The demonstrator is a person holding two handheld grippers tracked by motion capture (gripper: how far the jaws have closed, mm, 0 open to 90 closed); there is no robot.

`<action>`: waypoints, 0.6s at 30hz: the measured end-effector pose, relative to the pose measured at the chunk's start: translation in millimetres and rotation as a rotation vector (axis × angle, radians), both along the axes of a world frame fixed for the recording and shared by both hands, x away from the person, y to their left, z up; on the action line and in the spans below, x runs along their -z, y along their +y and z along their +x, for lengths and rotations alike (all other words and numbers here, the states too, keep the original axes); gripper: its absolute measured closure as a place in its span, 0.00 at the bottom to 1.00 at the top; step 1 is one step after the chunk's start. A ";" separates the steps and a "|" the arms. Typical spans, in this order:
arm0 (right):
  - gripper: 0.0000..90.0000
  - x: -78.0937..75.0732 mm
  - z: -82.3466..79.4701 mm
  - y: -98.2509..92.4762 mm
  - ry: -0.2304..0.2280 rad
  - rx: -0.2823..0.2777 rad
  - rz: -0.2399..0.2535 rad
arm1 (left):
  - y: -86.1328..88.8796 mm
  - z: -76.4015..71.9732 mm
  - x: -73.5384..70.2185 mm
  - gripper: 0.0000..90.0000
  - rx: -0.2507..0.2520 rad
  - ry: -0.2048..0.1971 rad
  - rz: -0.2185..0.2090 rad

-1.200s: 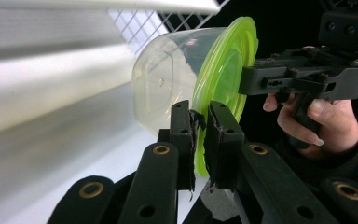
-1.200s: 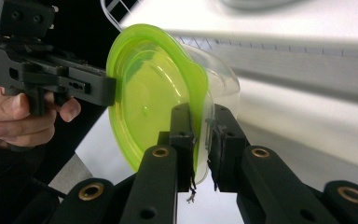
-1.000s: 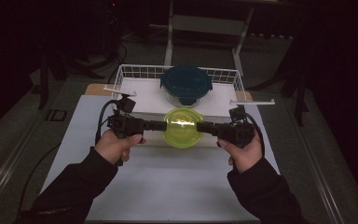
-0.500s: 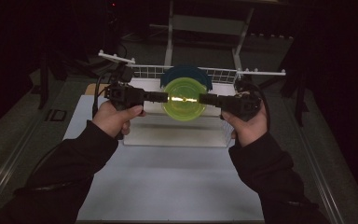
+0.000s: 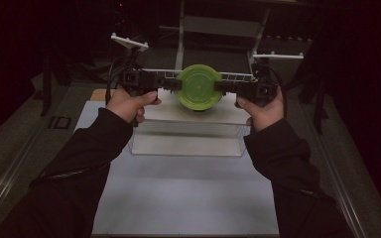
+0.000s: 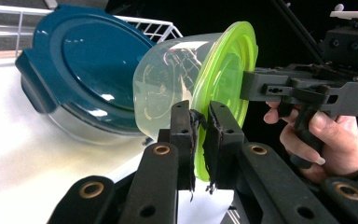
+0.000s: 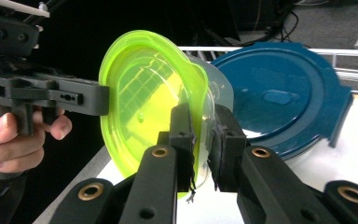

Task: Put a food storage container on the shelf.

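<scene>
A clear tub with a lime-green lid hangs in the air above the white wire basket, tipped so the lid faces the high camera. My left gripper clamps the lid's rim from the left, and my right gripper clamps it from the right. In the left gripper view the jaws are shut on the green rim. The right gripper view shows its jaws pinching the opposite edge of the green lid. A tub with a dark blue lid sits in the basket behind.
A white mat covers the table in front of the basket. The basket's wire wall rises behind the blue-lidded tub. A metal stand stands beyond the table, and the surroundings are dark.
Both hands have risen and moved away from the person with the green-lidded tub between them. The tub has tipped so its lid faces the camera and now hides the blue lid.
</scene>
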State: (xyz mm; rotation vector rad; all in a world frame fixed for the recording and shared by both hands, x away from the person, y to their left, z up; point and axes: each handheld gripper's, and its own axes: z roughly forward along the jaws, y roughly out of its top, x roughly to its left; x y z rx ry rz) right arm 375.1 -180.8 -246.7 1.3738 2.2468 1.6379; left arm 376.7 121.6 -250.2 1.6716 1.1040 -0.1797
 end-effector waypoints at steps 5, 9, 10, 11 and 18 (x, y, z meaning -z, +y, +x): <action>0.90 1.7 13.4 -2.5 0.021 0.024 0.008 | -3.5 13.6 2.0 0.90 -0.006 0.021 -0.008; 0.90 3.0 19.0 -3.0 0.027 0.034 0.004 | -3.8 22.3 4.3 0.90 -0.006 0.037 -0.021; 0.90 2.7 23.9 -4.0 0.023 0.052 0.014 | -7.0 26.9 2.6 0.90 -0.017 0.036 -0.012; 0.90 2.8 25.7 -4.3 0.026 0.055 0.012 | -7.3 28.8 2.8 0.90 -0.016 0.038 -0.015; 0.89 1.2 35.2 -5.1 0.067 0.060 0.024 | -7.0 39.7 4.1 0.88 -0.026 0.055 -0.035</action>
